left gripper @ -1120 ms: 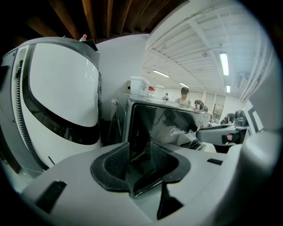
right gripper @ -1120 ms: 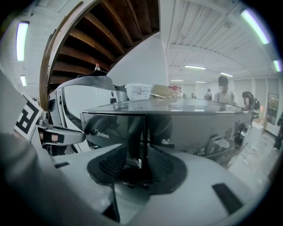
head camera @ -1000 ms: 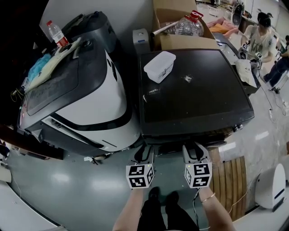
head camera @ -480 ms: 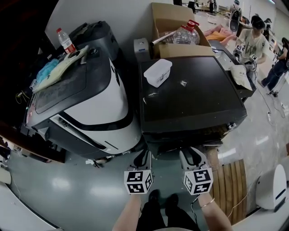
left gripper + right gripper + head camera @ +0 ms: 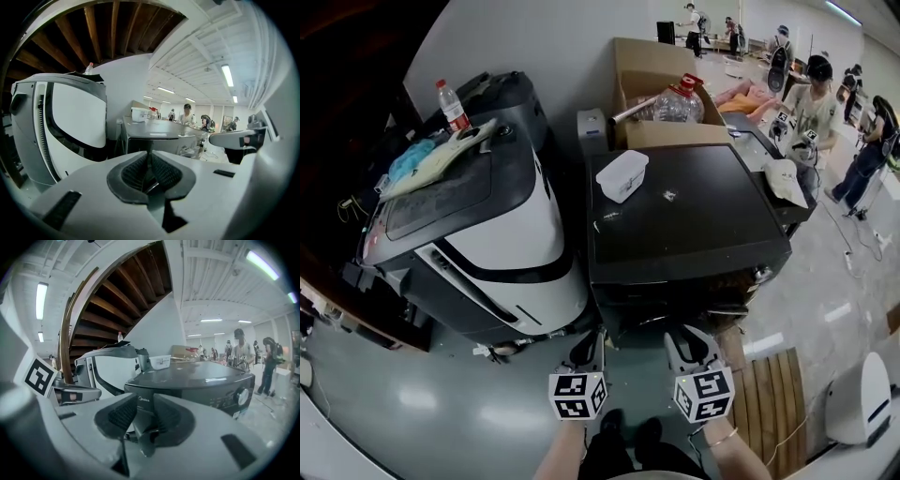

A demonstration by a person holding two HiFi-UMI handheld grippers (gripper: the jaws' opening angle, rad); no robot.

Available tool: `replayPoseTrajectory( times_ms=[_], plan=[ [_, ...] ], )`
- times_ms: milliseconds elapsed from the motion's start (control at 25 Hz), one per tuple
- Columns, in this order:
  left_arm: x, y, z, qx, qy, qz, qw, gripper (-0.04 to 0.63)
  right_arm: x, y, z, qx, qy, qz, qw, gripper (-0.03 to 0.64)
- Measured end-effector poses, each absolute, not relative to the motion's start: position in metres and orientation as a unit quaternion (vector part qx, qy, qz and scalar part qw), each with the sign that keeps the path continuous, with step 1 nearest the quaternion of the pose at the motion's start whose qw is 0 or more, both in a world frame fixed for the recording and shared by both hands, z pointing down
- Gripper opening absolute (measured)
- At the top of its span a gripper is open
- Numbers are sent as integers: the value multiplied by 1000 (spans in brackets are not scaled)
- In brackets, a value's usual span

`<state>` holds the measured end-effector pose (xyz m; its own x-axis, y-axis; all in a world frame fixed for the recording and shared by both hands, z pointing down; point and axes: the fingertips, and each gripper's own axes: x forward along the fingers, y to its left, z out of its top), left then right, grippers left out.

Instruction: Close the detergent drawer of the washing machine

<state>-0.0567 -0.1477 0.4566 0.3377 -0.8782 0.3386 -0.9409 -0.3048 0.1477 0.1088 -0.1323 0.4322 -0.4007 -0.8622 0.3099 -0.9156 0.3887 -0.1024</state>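
Glossy dark washing machine (image 5: 684, 220); translucent plastic container (image 5: 622, 175).

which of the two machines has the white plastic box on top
The dark flat-topped washing machine on the right; the white box sits near its back left corner. The white-and-grey machine beside it carries a bottle and cloths instead.

Only thing I can actually read is the Midea logo (image 5: 142, 401), on the front upper left corner of the dark washing machine (image 5: 197, 380). Everything else is too tiny.
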Motion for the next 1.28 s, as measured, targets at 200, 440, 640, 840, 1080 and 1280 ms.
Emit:
replayPoseTrajectory(
  times_ms=[200, 440, 640, 840, 1080, 1280],
  plan=[
    [-54, -132, 445, 803, -568, 88, 156, 21, 113, -118, 423, 541, -827, 124, 97, 82],
    [-52, -111, 434, 808, -563, 84, 149, 14, 116, -100, 415, 546, -824, 120, 92, 43],
    [-54, -97, 431, 811, -560, 88, 142, 0, 117, -88, 410, 546, -825, 119, 86, 8],
    [-58, -89, 430, 809, -563, 85, 145, -5, 118, -81, 408, 546, -826, 112, 83, 3],
    [-57, -82, 428, 810, -561, 81, 147, -5, 120, -72, 410, 548, -825, 112, 83, 2],
    [-55, -82, 431, 810, -562, 80, 151, -5, 124, -73, 409, 551, -823, 117, 78, 2]
  ],
)
